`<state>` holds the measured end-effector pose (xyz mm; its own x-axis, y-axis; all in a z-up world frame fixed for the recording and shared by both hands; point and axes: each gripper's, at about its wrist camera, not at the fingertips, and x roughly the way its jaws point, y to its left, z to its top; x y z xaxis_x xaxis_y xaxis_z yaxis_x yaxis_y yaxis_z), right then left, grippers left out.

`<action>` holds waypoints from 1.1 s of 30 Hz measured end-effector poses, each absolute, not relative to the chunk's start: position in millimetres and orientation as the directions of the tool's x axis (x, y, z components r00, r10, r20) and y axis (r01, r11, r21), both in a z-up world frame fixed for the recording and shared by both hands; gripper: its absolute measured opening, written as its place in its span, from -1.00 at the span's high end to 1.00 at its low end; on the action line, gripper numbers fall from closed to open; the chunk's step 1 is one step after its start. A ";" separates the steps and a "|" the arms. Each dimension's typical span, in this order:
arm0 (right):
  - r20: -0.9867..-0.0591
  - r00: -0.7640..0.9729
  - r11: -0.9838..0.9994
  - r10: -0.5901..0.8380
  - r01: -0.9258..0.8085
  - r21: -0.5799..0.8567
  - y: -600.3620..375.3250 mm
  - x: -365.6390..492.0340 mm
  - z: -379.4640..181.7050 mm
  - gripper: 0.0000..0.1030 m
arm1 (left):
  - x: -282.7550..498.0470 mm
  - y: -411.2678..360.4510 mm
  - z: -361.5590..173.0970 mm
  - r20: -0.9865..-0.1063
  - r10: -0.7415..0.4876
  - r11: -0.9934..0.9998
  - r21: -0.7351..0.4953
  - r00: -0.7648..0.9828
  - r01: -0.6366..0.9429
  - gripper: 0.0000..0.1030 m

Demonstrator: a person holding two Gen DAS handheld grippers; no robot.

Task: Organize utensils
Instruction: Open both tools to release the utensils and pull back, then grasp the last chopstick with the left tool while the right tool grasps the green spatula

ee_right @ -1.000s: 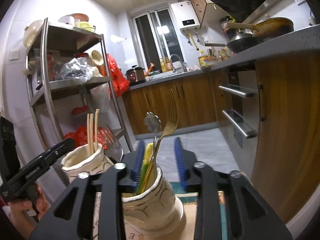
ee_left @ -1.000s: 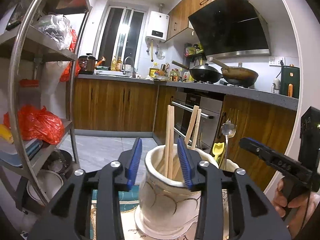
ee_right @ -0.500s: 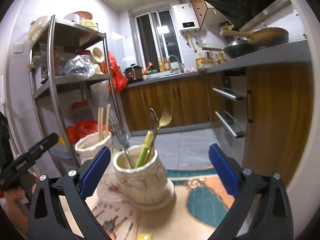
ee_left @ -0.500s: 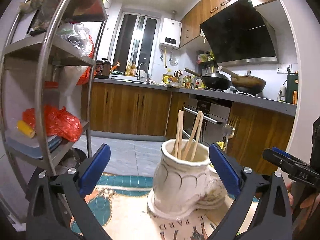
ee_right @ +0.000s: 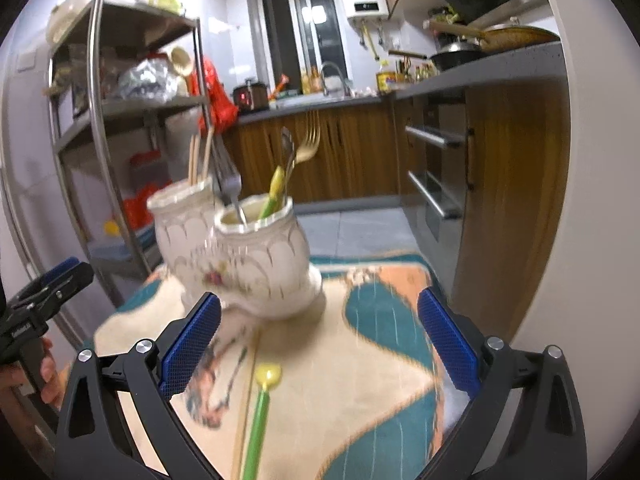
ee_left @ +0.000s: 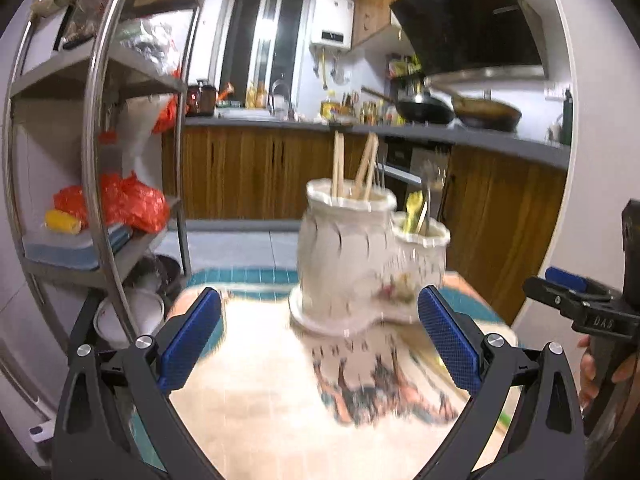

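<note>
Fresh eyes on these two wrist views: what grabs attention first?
Two white ceramic holders side by side on the patterned table mat: the left one holds wooden chopsticks, the right one a gold fork and spoons. A green-handled yellow spoon lies loose on the mat between the right gripper's open jaws.

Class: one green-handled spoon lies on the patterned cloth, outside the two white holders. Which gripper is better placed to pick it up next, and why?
The right gripper, probably. The green-handled spoon lies between its open jaws in the right wrist view. The left gripper is open too, but no spoon shows between its jaws.
</note>
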<state>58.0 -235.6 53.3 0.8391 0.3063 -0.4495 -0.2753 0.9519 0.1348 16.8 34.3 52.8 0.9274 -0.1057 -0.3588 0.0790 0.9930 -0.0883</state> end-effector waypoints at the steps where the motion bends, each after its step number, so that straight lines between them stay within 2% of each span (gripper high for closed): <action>1: -0.469 0.829 0.952 0.304 -0.277 0.126 -234.0 56.2 49.7 -0.90 | 15.9 33.3 47.4 -0.380 -0.114 0.992 -0.094 0.918 0.084 -0.89; 13: -0.626 0.735 0.953 0.259 -0.298 0.045 -216.6 50.1 17.7 -0.90 | 23.3 24.5 11.8 -0.499 -0.152 0.988 -0.094 0.853 0.121 -0.89; 19: -0.697 0.672 0.948 0.250 -0.317 0.035 -208.6 56.7 6.0 -0.90 | 27.1 21.4 5.4 -0.525 -0.176 0.984 -0.101 0.833 0.145 -0.89; 22: -0.715 0.652 0.944 0.254 -0.329 0.035 -205.0 59.8 3.0 -0.82 | 28.3 21.0 3.6 -0.528 -0.184 0.983 -0.101 0.829 0.154 -0.89; 24: -0.729 0.633 0.938 0.261 -0.346 0.036 -201.1 61.2 1.7 -0.56 | 29.0 20.3 2.5 -0.532 -0.188 0.982 -0.099 0.825 0.160 -0.89; 26: -0.745 0.608 0.931 0.273 -0.361 0.047 -197.2 63.5 -0.3 -0.19 | 29.7 20.2 2.0 -0.534 -0.189 0.982 -0.099 0.824 0.160 -0.89; 29: -0.767 0.560 0.915 0.314 -0.394 0.087 -191.3 66.5 -3.2 0.15 | 30.0 20.3 1.8 -0.535 -0.190 0.982 -0.104 0.824 0.159 -0.89; 33: -0.783 0.532 0.903 0.321 -0.421 0.084 -182.9 68.7 -7.3 0.46 | 31.2 18.8 1.0 -0.544 -0.189 0.982 -0.104 0.818 0.157 -0.89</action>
<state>68.7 -182.9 -7.3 0.5322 0.3209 -0.7835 -0.4213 0.9031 0.0837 31.2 18.8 1.0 0.8175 -0.1886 -0.5441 0.1575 0.9821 -0.1038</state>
